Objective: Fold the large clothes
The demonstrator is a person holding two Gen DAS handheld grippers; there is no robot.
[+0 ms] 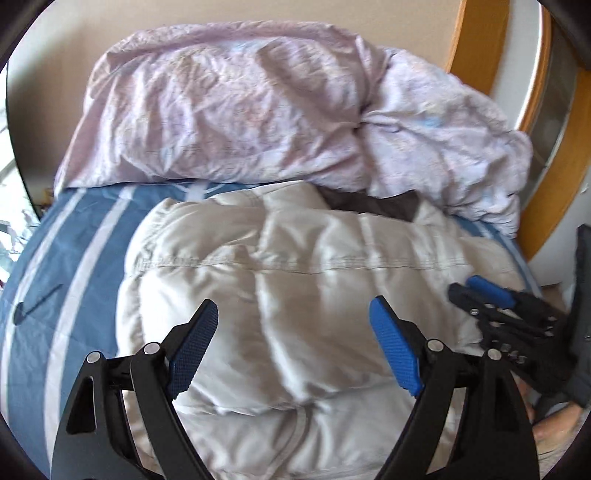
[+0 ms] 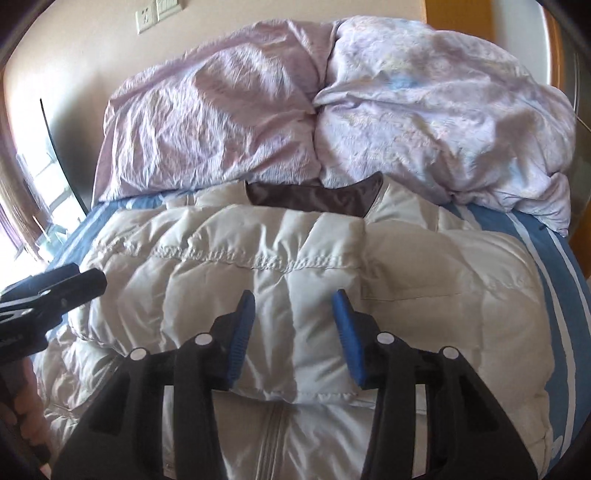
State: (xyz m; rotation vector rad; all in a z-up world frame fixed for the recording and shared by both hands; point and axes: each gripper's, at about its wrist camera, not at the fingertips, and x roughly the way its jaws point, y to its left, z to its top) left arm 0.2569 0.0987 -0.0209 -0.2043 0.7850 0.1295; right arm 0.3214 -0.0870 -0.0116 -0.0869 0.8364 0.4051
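A cream puffer jacket lies on the blue striped bed sheet. Its brown collar lining points toward the pillows. A padded panel is folded across its front, and the zipper shows below that panel. My left gripper hangs over the jacket's middle with its jaws wide open and nothing between the blue pads. My right gripper hovers over the folded panel, jaws partly open, with no cloth pinched. Each gripper shows at the edge of the other's view: the right gripper, the left gripper.
A crumpled lilac duvet is heaped at the head of the bed against a beige wall. A curved wooden frame stands at the right. Wall sockets sit top left, with a bright window at the left.
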